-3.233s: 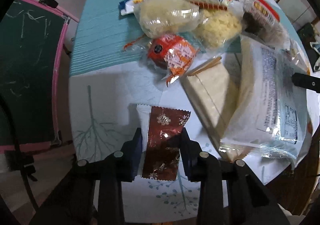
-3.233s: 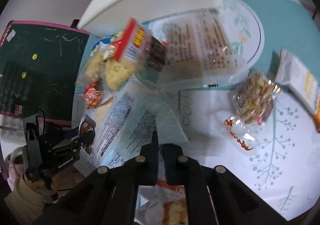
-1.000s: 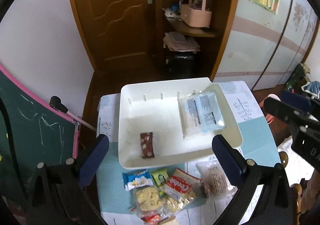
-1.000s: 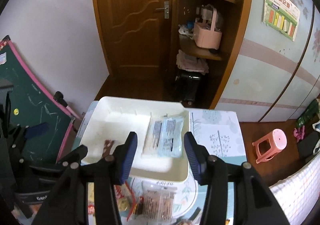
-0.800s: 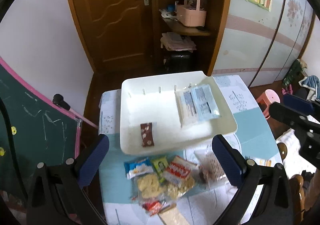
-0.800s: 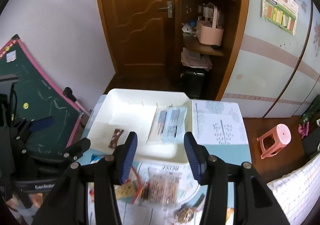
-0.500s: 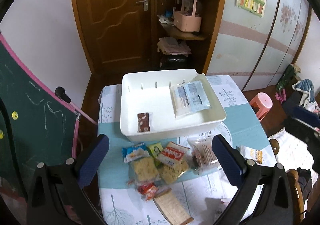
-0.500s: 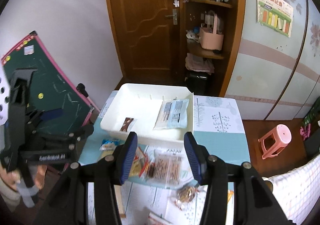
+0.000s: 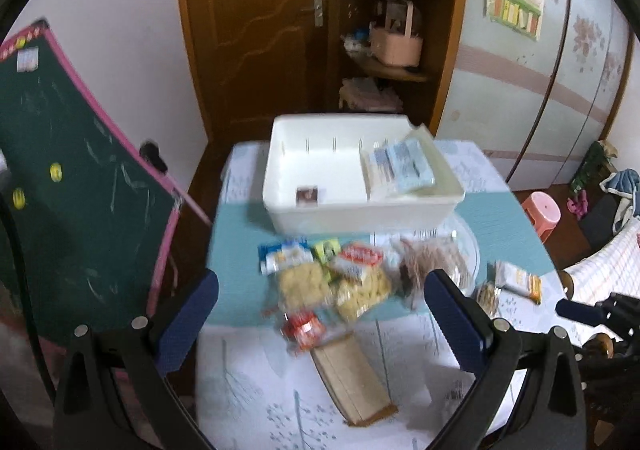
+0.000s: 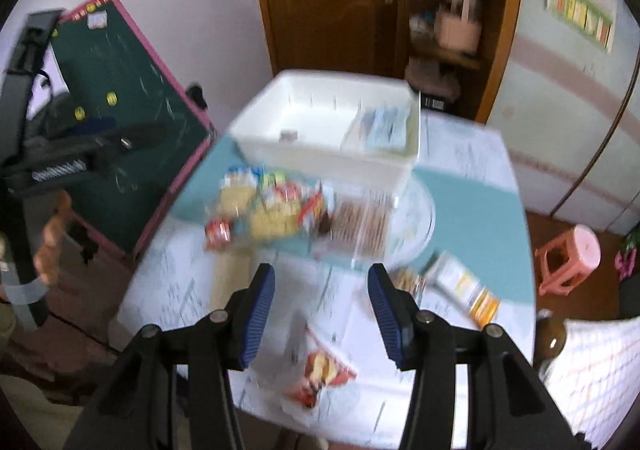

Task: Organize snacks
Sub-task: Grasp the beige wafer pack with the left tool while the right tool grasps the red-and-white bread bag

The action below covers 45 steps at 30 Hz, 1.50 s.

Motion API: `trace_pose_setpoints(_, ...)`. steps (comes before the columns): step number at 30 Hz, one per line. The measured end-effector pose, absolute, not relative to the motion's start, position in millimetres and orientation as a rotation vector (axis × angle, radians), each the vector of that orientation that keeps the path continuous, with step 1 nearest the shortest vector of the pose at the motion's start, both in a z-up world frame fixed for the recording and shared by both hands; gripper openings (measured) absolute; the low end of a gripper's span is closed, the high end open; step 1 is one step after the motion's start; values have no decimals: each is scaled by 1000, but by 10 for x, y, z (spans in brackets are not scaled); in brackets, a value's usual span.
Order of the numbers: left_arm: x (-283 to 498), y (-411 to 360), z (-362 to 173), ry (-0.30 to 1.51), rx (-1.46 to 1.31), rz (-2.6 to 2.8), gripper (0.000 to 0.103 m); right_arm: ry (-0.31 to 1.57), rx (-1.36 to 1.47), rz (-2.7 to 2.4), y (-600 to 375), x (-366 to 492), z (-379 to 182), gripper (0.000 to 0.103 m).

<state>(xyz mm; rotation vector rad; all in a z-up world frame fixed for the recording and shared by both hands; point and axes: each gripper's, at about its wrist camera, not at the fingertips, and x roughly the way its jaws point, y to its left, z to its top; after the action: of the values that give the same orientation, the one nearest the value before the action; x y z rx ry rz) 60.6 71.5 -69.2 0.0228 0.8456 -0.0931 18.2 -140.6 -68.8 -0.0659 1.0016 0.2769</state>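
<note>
A white bin [image 9: 360, 210] [image 10: 320, 166] stands at the table's far end. In it lie a small brown chocolate wrapper [image 9: 307, 194] and a blue-and-white packet [image 9: 400, 166] [image 10: 380, 126]. In front of it sits a pile of snacks [image 9: 328, 282] [image 10: 264, 214], with a red packet [image 9: 304, 326] and a tan wafer pack [image 9: 352, 382] nearer me. My left gripper [image 9: 320, 314] hangs wide open above the pile, holding nothing. My right gripper [image 10: 322, 314] is open and empty over the near table, above an orange-red packet [image 10: 320, 374].
A brown cookie pack [image 9: 432, 266] [image 10: 360, 226] and a yellow-white packet [image 9: 518, 284] [image 10: 464, 286] lie to the right. A green chalkboard [image 9: 80, 210] leans at the left. A pink stool [image 10: 576, 254] stands on the floor at the right. A wooden door and shelves are behind.
Both views have drawn back and down from the bin, so more of the table's snacks show. The brown wrapper that my left gripper held earlier lies in the bin. The right gripper went from shut to open.
</note>
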Motion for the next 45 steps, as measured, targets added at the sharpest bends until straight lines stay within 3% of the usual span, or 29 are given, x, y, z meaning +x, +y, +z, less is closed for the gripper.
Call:
trace_pose_setpoints(14,492,454,-2242,1061,3,32,102,1257,125,270,-1577,-120,-2082,49)
trace_pose_setpoints(21,487,507,-2583,1105,-43,85,102,1232,132,232,-1497,-166,-2319,73)
trace_pose_setpoints(24,467,533,-2623,1116,-74,89,102,1213,145,217,-1498,-159,-2357,76)
trace_pose_setpoints(29,483,517,-2703,1169,-77,93,100,1195,105,226,-1472,-176,-2342,74)
trace_pose_setpoints(36,562,410,-2831,1275,-97,115,99,1182,31,268,-1380,-191,-2279,59)
trace_pose_setpoints(39,573,369,-2808,1275,-99,107,88,1179,20,278,-1377,-202,-2261,56)
trace_pose_setpoints(40,574,344,-2778,1267,-92,98,75,1183,24,279,-1385,-202,-2261,54)
trace_pose_setpoints(42,586,255,-2712,1262,-63,72,58,1183,27,291,-1391,-202,-2240,48)
trace_pose_setpoints(45,591,232,-2715,1285,-63,68,57,1195,22,295,-1401,-190,-2231,47)
